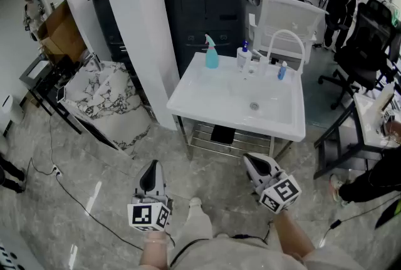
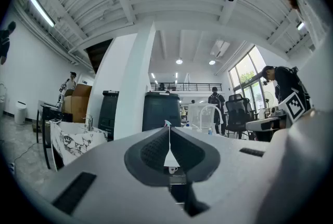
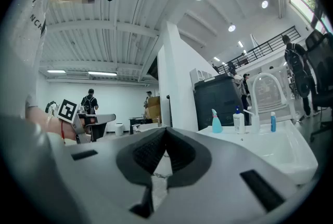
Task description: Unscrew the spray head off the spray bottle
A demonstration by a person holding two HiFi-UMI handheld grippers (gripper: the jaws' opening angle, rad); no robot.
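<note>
Plainly nothing was in hand yet: the left gripper [image 1: 151,168] and the right gripper [image 1: 250,161] were both held level, jaws pressed together and empty, well apart from the white sink [image 1: 200,99]. The teal spray bottle [image 1: 212,54] stood upright on the sink's back ledge with its spray head [image 1: 208,39] on, near a white pump bottle [image 1: 243,57]. The spray bottle looked light and tall, so a one-sided nudge from shut jaws could tip it into the basin or against its neighbour. Twisting the spray head without the other gripper pinning the body would likely spin the whole bottle. Pinching the trigger could squirt liquid.
</note>
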